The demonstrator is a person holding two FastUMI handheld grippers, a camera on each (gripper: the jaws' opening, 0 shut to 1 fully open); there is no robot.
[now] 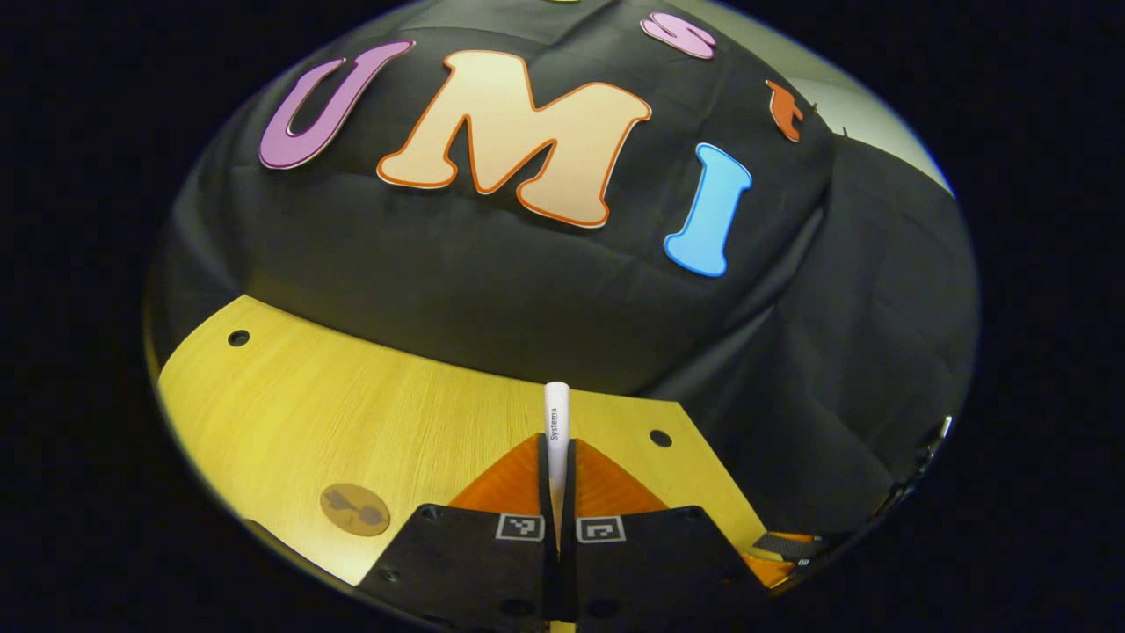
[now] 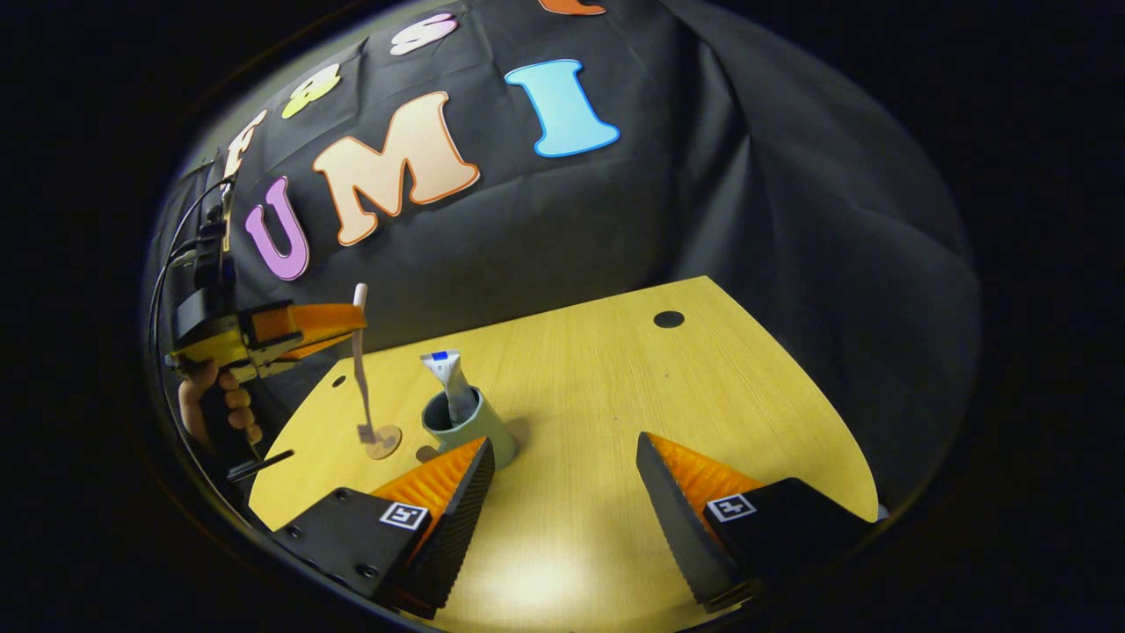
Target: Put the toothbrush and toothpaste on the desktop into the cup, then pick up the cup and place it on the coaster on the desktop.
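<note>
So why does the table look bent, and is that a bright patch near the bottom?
Right gripper view: fisheye lens bows the table edges; a lamp's glare pools between the right hand-held gripper fingers; the cup casts a soft shadow. Left gripper view: same curving; the toothbrush stays sharp, gripped by the left hand-held gripper.

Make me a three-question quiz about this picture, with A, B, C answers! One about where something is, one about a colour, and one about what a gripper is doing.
1. Where is the toothpaste?
A. Standing in the cup
B. Flat on the table
C. On the coaster

2. What colour is the table?
A. White
B. Yellow wood
C. Grey

3. What is the left gripper doing?
A. Hanging open
B. Holding the cup
C. Holding the toothbrush

Answers: 1 A, the tube pokes out of the cup. 2 B, the grain shows yellow. 3 C, its fingers pinch the handle, brush end hanging above the coaster.
</note>
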